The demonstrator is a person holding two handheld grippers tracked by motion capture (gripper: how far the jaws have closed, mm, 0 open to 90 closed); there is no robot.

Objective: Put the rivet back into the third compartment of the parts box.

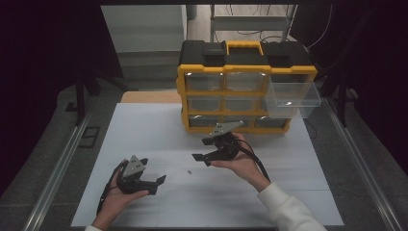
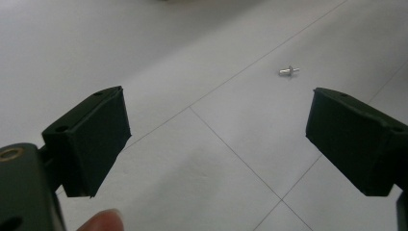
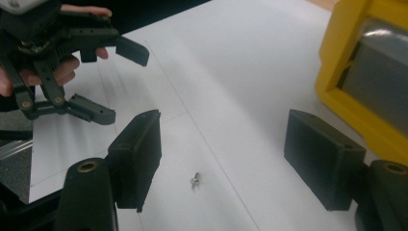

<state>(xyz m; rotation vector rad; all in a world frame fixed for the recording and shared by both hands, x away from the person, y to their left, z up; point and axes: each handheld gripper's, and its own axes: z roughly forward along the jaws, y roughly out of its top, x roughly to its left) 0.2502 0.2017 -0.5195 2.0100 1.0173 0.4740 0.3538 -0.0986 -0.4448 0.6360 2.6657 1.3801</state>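
Both grippers, left gripper (image 1: 161, 180) and right gripper (image 1: 198, 157), are held wide open and empty above the white worktop (image 1: 144, 134); a small screw (image 1: 189, 171) lies between them.

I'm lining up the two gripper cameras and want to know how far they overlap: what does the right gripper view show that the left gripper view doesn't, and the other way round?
Right gripper view alone: the yellow frame of the drawer organizer with a clear drawer front, the left tongs held open in a hand, and its own right tongs open.

Left gripper view alone: a fingertip at the bottom edge.

Shared: the small metal screw lying loose on the white table, ahead of open jaws.
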